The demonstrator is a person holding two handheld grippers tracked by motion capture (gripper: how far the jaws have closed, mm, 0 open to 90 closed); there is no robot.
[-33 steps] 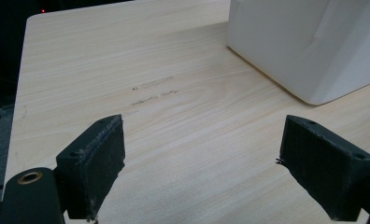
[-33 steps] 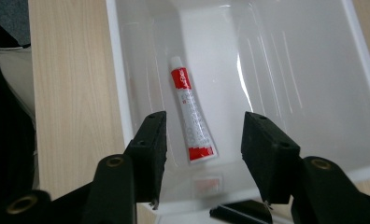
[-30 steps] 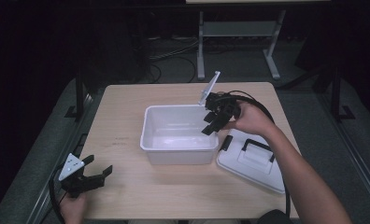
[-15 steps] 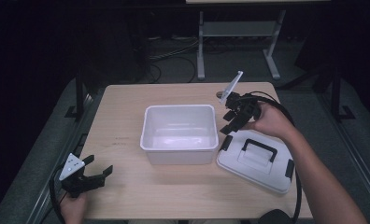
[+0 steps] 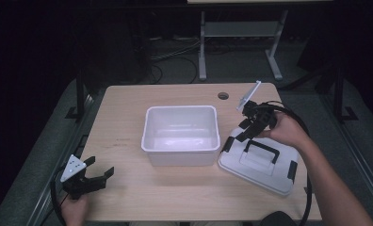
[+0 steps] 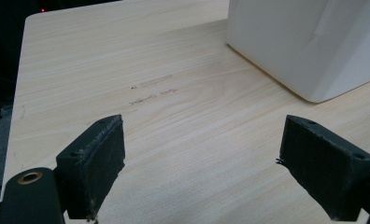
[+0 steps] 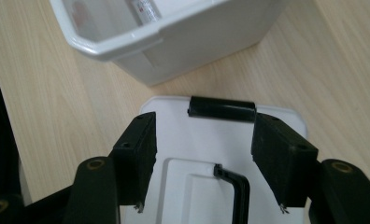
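In the high view I hold the right tongs (image 5: pixel 243 133) over the near-left corner of the white lid (image 5: pixel 260 162), which lies flat on the worktop (image 5: pixel 128 101) just right of the white bin (image 5: pixel 181 134). The jaws stand spread with nothing between them, and they have just been opening. The right gripper view adds what the high view cannot resolve: a black latch (image 7: pixel 222 108) on the lid's (image 7: pixel 183 196) far edge sits between the two jaws but beyond them, and the bend of the black handle (image 7: pixel 234 186) lies below them. The bin's (image 7: pixel 174 37) corner rises just past the lid.

The left tongs (image 5: pixel 93 176) sit low at the near-left corner of the worktop, well apart from the bin. The left gripper view shows them (image 6: pixel 202 158) spread wide over bare wood, with the bin's (image 6: pixel 309 42) wall at upper right.

The worktop is pale wood grain with faint scuffs (image 6: pixel 150 88) and a round cable hole (image 5: pixel 223 95) near the far edge. The room beyond is dark, with a metal stand (image 5: pixel 236 33) and cables on the floor.
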